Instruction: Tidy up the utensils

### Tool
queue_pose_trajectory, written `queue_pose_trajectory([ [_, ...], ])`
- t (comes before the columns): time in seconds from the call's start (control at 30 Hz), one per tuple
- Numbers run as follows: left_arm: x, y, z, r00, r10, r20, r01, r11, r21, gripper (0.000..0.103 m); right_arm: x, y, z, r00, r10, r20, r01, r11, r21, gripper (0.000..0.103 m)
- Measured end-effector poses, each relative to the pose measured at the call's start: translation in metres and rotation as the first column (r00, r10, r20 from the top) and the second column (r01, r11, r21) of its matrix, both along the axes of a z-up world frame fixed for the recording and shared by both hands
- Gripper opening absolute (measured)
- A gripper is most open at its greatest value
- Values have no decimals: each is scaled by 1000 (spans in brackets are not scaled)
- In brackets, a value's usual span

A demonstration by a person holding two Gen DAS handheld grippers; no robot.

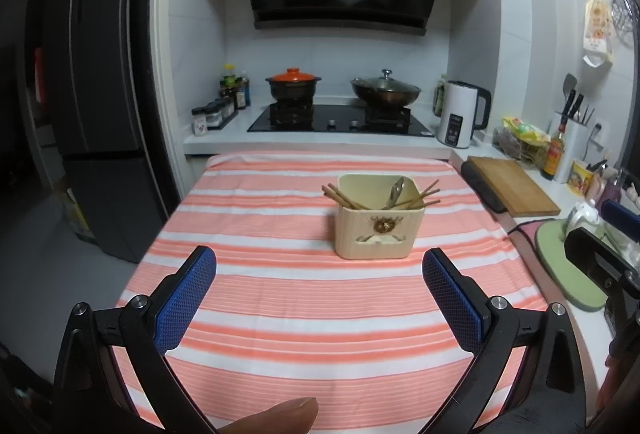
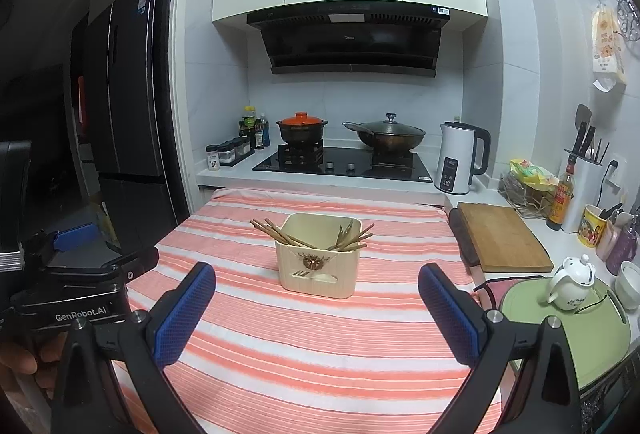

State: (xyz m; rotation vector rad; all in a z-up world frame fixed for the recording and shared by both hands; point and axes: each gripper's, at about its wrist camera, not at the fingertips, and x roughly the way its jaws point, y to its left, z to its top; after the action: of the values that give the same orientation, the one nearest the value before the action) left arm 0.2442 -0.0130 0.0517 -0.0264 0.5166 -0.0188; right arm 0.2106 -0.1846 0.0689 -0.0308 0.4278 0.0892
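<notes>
- The left tool [image 1: 319,276] stands with its blue pads wide apart and nothing between them, above the near half of the striped cloth [image 1: 280,314] that covers the table.
- The right tool [image 2: 317,284] is likewise spread wide and bare.
- The cream holder [image 1: 378,222] sits ahead of the left tool and slightly to its right, on the cloth; from the right tool it lies straight ahead, between the lines of the two pads.
- Chopsticks [image 1: 340,195] lean out over the holder's left and right rims; a metal spoon [image 1: 396,191] leans in its right part.
- The cloth is bare all around the holder and between holder and tools.
- To the right, the table meets a counter with a wooden cutting board [image 2: 502,238] and a green mat [image 2: 568,330]; ahead, the cloth ends at the stove [image 2: 344,163].
- Only the right view shows the white teapot [image 2: 570,280] whole, and the left tool's body at its far left.
- Only the left view shows a fingertip [image 1: 276,416] at the bottom edge.
</notes>
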Motion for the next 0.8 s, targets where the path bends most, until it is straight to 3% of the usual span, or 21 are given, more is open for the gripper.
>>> queue_pose_trajectory([
  [0.8,1,2,-2,1000,-17,-6,17,1000,-10,103,1,1,-1,1000,3,-6,-3,1000,-4,103],
])
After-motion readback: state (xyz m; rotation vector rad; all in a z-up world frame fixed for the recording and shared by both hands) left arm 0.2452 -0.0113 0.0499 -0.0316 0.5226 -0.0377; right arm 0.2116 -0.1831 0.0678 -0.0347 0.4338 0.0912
